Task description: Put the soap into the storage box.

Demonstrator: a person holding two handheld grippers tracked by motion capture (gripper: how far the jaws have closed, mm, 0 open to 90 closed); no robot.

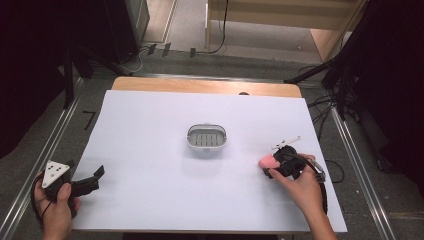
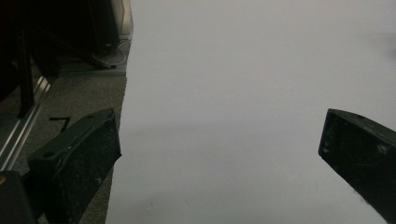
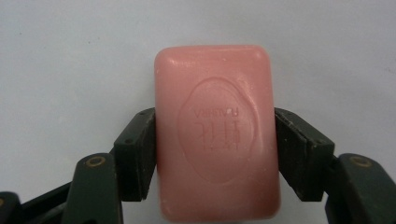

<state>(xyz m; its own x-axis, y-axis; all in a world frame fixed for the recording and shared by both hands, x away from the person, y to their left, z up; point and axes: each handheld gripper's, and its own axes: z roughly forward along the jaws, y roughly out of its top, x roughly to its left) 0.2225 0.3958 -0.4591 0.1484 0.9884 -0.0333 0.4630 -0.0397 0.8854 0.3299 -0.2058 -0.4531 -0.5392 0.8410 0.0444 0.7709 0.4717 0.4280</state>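
Your left gripper (image 1: pixel 82 186) sat at the near left edge of the white sheet (image 1: pixel 150 150) with its jaws spread wide on nothing, parked out of the way. The grey soap dish (image 1: pixel 207 137) waited empty at the centre, probably the destination. At the right, your right gripper (image 3: pixel 215 154) pinched the pink soap bar (image 3: pixel 215 130) by its long sides, pads flat for a steady carry.

Embossed oval stamp on the pink soap bar (image 3: pixel 217 135), upside down, seemingly unreadable.
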